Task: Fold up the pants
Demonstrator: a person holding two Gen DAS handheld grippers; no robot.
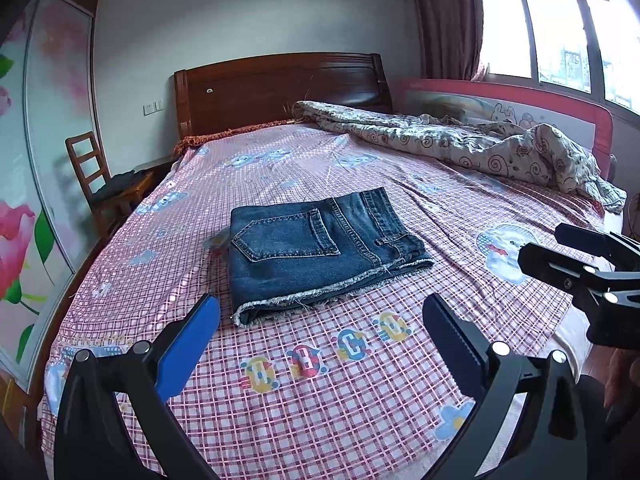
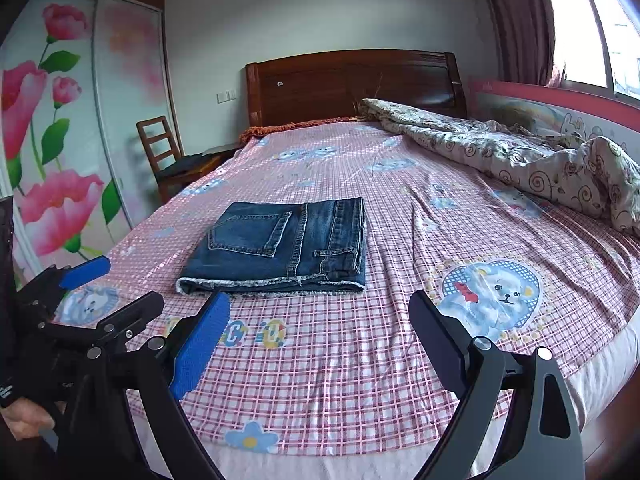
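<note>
Neatly, the jeans (image 1: 316, 248) lie folded, back pocket up.

Bare bed sheet (image 2: 320, 380) lies open ahead of both spread grippers up to folded jeans (image 2: 280, 248). Crumpled quilt (image 2: 540, 160) blocks far right; chair (image 1: 104, 184) stands off left.

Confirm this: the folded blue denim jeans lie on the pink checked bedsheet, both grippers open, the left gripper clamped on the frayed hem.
Not quite. The left gripper is not clamped on the frayed hem; the left wrist view shows it open, short of it. The rest holds: the folded blue denim jeans lie on the pink checked bedsheet, and the right gripper is open.
</note>
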